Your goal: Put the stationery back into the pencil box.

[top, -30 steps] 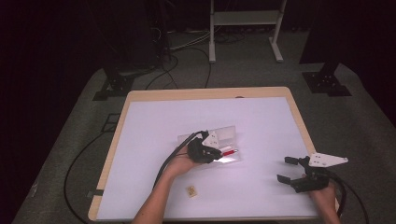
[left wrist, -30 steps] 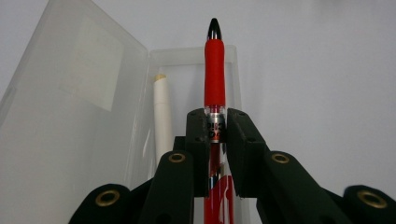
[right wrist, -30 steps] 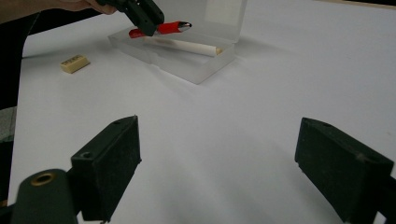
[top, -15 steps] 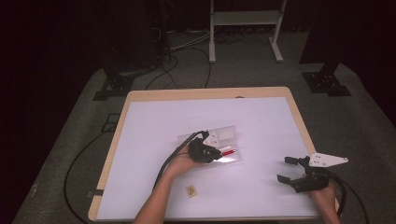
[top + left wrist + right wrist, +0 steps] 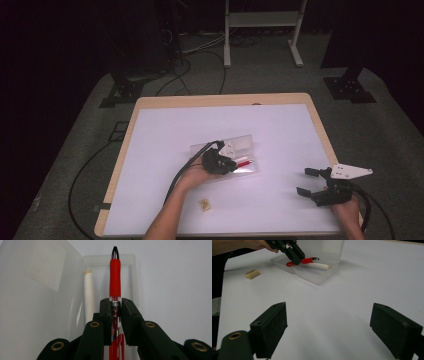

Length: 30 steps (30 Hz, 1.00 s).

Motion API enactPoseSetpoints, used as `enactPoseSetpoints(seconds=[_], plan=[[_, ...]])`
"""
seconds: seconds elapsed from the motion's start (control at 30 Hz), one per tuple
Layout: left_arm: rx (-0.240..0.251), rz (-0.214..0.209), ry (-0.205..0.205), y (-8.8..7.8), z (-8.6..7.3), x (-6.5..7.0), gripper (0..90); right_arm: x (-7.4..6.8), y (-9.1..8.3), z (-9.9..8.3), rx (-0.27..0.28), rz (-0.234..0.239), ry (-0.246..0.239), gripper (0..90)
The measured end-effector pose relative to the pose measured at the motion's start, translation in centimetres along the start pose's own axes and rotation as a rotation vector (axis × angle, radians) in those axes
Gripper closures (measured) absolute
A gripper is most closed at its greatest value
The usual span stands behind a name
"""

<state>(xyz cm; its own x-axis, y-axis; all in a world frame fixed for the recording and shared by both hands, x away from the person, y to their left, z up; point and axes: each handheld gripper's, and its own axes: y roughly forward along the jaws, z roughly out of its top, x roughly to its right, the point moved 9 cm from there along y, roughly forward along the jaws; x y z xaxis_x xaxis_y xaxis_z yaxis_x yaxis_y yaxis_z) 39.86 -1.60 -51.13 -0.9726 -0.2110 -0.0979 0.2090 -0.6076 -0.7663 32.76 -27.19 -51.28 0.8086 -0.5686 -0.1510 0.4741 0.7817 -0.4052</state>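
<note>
Two handheld grippers, both matte black. The left gripper has blocky jaw pads on angular arms, each arm fixed with brass-coloured ringed rivets, and small dark screw holes dot the pad faces. A thick black cable trails back from it along a bare, sleeveless forearm. The right gripper carries a pale grey three-cornered plate on top and its own looping black cable; its rectangular pads look finely textured.
</note>
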Motion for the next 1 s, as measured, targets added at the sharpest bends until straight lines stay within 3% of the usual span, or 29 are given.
enactPoseSetpoints(seconds=[1.0], plan=[[-0.019,-0.017,-0.005,0.47,-0.31,0.01,78.4,0.00,-0.03,0.03,0.004,-0.001,-0.001,13.4]])
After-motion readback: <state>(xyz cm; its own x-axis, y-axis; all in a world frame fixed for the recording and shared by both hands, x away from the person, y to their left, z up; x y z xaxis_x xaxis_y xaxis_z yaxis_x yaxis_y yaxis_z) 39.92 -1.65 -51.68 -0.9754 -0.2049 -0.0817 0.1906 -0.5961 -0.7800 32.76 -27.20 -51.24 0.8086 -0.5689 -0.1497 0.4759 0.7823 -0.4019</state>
